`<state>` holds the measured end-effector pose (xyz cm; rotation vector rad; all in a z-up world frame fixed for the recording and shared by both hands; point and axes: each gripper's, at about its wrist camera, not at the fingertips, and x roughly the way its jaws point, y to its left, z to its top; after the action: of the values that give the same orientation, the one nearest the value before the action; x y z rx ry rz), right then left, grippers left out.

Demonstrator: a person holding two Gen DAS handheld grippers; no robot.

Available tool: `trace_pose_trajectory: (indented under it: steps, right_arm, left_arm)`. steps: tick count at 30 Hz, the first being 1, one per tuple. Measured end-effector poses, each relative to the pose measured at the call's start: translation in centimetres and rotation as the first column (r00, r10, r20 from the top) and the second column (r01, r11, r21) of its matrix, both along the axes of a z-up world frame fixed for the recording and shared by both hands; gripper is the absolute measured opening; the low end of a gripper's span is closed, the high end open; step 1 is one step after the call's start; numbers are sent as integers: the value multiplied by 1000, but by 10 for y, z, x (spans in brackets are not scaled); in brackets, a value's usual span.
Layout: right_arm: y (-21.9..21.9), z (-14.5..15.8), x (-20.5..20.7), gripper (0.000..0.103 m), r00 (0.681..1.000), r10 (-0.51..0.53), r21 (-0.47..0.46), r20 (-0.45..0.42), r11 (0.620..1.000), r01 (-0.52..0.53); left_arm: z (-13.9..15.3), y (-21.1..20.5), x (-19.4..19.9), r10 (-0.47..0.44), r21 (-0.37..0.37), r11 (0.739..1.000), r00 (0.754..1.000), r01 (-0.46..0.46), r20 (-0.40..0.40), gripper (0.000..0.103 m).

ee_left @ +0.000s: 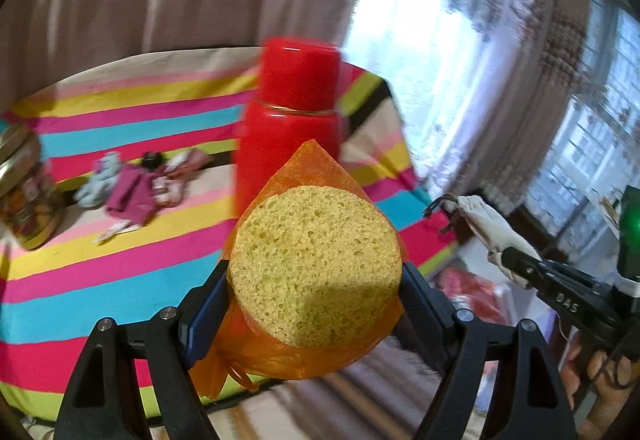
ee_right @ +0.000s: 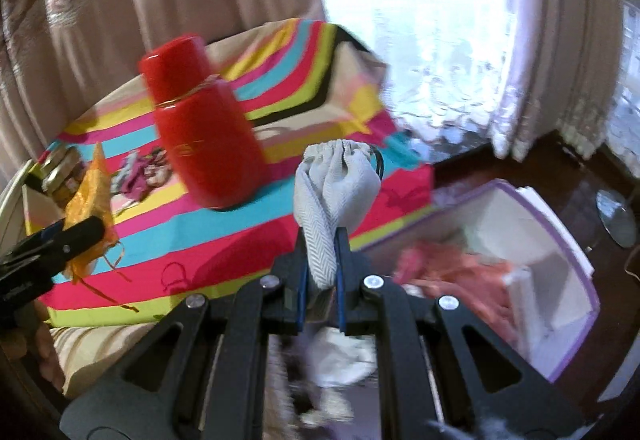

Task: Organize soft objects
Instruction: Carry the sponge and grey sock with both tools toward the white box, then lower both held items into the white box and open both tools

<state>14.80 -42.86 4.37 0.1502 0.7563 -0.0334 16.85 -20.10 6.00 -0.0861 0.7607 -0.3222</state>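
My left gripper (ee_left: 316, 294) is shut on a round yellow sponge (ee_left: 316, 256) wrapped in an orange mesh bag (ee_left: 308, 168), held above the near edge of the striped table. The right wrist view shows that gripper (ee_right: 80, 234) at the left with the orange mesh (ee_right: 90, 196) sticking out. My right gripper (ee_right: 322, 260) is shut on a grey herringbone drawstring pouch (ee_right: 336, 176), which stands up from the pads. In the left wrist view the same pouch (ee_left: 486, 218) hangs off to the right, past the table's corner.
A tall red flask (ee_left: 292, 112) (ee_right: 200, 132) stands on the striped tablecloth (ee_left: 100, 280). A pile of small soft items (ee_left: 132, 188) lies farther back, beside a gold-lidded jar (ee_left: 24, 192). A white, purple-rimmed box (ee_right: 560, 240) holding pink fabric (ee_right: 460, 268) sits below right. Curtains hang behind.
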Motion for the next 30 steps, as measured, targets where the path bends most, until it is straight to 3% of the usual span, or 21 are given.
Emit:
trace_pose_trajectory:
  steps: [10,16,20,22,26,30]
  right_arm:
    - [-81,1,-19,14,984,-180,-32,-9,983,179]
    - [-115,4,-28,14,964,-265,-39,-6,963,265]
    - [-134,6,-36,15,951,-308,-38,2,951,308]
    - [-141,7,-38,23,945,-328,-35,-1,944,328]
    - [-148,9,-42,60,939,-343,-27,5,939,343]
    - [-147,11,-42,61,941,-338,-34,15,940,338]
  left_arm:
    - [-1,-100,-1,-222,-15,975,974,222,-37,82]
    - [-1,-142,-7,-323,-45,946,945,321,-58,82]
    - [-6,-161,-12,-401,-104,914,913,393,-78,85]
    - [-8,-171,-15,-436,-116,898,896,425,-86,88]
    - [-10,-177,-19,-447,-110,892,890,438,-86,93]
    - [-10,-169,-15,-413,-108,909,907,403,-87,94]
